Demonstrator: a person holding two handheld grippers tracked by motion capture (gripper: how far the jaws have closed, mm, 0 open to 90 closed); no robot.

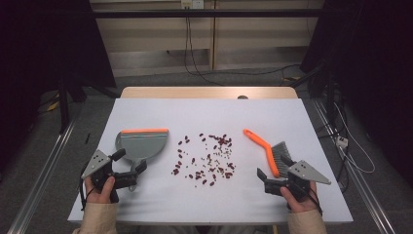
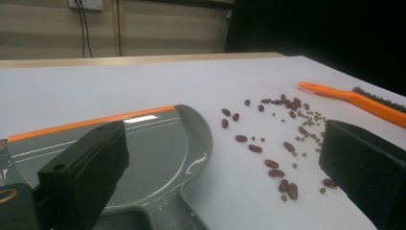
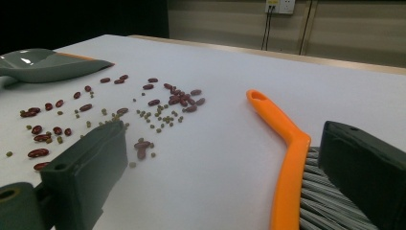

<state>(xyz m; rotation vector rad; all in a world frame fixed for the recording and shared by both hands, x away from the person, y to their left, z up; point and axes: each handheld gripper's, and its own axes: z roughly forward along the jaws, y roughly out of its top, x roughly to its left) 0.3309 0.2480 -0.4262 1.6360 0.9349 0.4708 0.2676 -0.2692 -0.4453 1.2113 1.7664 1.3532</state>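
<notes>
You're at the pick-up step: your left gripper (image 1: pixel 134 176) hovers, jaws open, at the dustpan (image 1: pixel 142 144) handle, your right gripper (image 1: pixel 273 181), jaws open, by the brush (image 1: pixel 271 150). Next, grip both; beans (image 1: pixel 207 158) lie scattered mid-worktop (image 1: pixel 292 117).

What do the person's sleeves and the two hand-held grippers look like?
Each hand-held gripper, left and right, is black with two blocky dark jaws and carries a grey three-cornered plate dotted with small holes. A black cable trails from the left one. The sleeves are beige.
</notes>
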